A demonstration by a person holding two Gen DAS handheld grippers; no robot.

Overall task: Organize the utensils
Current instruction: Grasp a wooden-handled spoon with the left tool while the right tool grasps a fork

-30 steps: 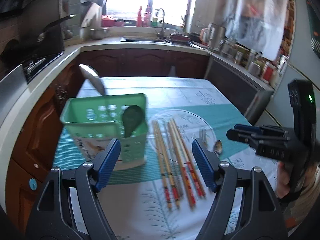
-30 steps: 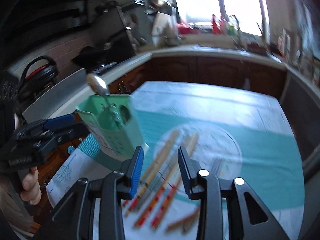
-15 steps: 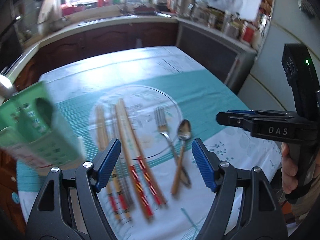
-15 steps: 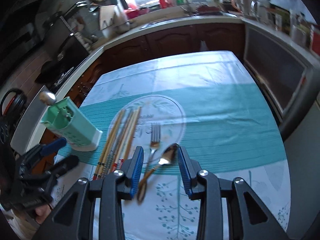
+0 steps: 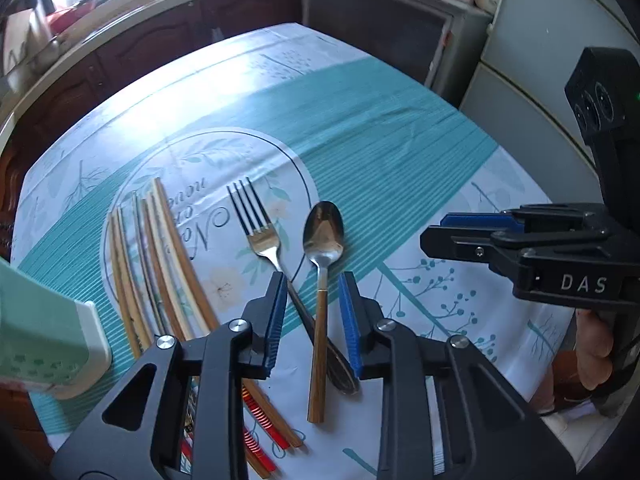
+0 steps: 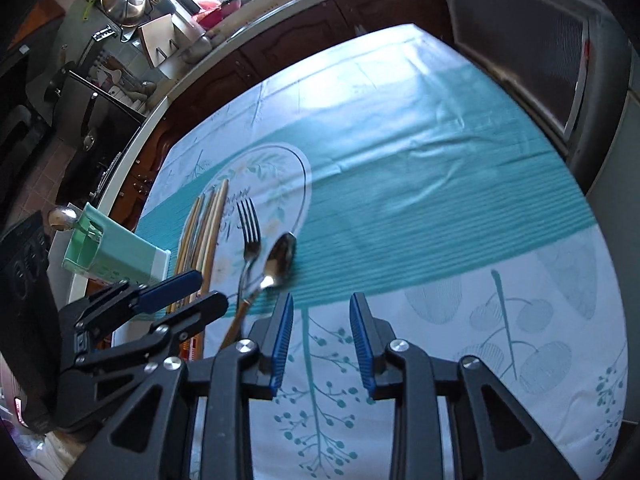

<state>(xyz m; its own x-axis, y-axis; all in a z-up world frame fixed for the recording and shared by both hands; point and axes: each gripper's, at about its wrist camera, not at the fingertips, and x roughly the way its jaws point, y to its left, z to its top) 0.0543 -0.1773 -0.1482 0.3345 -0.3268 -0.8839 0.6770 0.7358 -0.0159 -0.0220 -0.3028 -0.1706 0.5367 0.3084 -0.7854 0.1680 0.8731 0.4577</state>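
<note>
Worktop (image 5: 400, 152) under a white and teal cloth printed with leaves and a large ring fills both views, with dark wooden kitchen cabinets (image 6: 304, 36) curving behind it. Pale green utensil holder (image 6: 120, 256) stands near the worktop's left edge, a spoon bowl poking from its top.

Chopsticks (image 5: 168, 256) lie in a loose bundle just right of the holder, their plain ends pointing away and red-banded ends toward the viewer. Beside them lies a fork (image 5: 260, 236), tines pointing away. A spoon (image 5: 322, 264) with a shiny bowl and wooden handle lies just right of the fork, and their two handles cross near the lower end.

Left hand-held gripper (image 5: 314, 320) is tilted steeply down over the crossed handles. Its jaws have just been closing and now stand narrow, with the spoon and fork handles between the blue pads (image 5: 348, 316); the pads do not appear to press on either handle.

Right hand-held gripper (image 6: 322, 336) hovers over bare cloth to the right of the spoon, jaws partly apart after closing a little, with nothing between them. A hand (image 5: 592, 348) grips its black body in the left view.
</note>
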